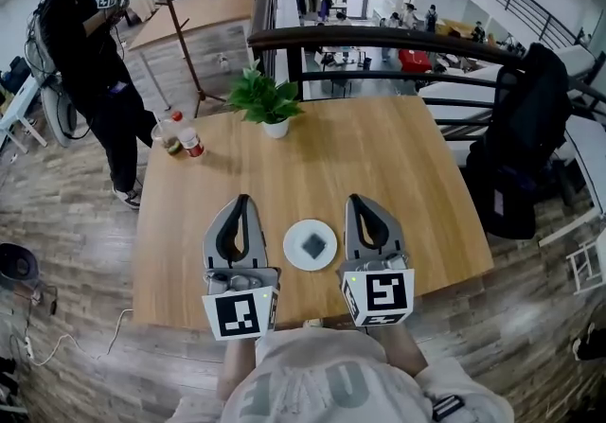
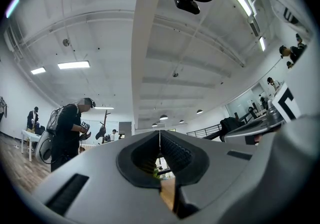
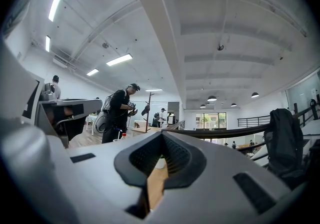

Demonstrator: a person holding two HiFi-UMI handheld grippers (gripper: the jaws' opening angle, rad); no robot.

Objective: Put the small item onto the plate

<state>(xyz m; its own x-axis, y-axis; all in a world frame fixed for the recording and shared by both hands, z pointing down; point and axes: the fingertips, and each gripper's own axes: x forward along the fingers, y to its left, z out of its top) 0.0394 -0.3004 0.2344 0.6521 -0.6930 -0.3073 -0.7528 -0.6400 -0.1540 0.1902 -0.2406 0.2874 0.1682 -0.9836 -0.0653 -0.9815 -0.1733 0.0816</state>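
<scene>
The small dark square item (image 1: 313,244) lay in the middle of the white plate (image 1: 294,258), so the placing step looked already done. The left gripper (image 1: 240,201) was just left of the plate and the right gripper (image 1: 359,200) just right of it, both low over the wooden table (image 1: 417,185). The 2 jaws of each gripper were pressed together, with nothing between them. In my judgement no more placing was needed; the next move called only for lifting both grippers away without touching the plate.
</scene>
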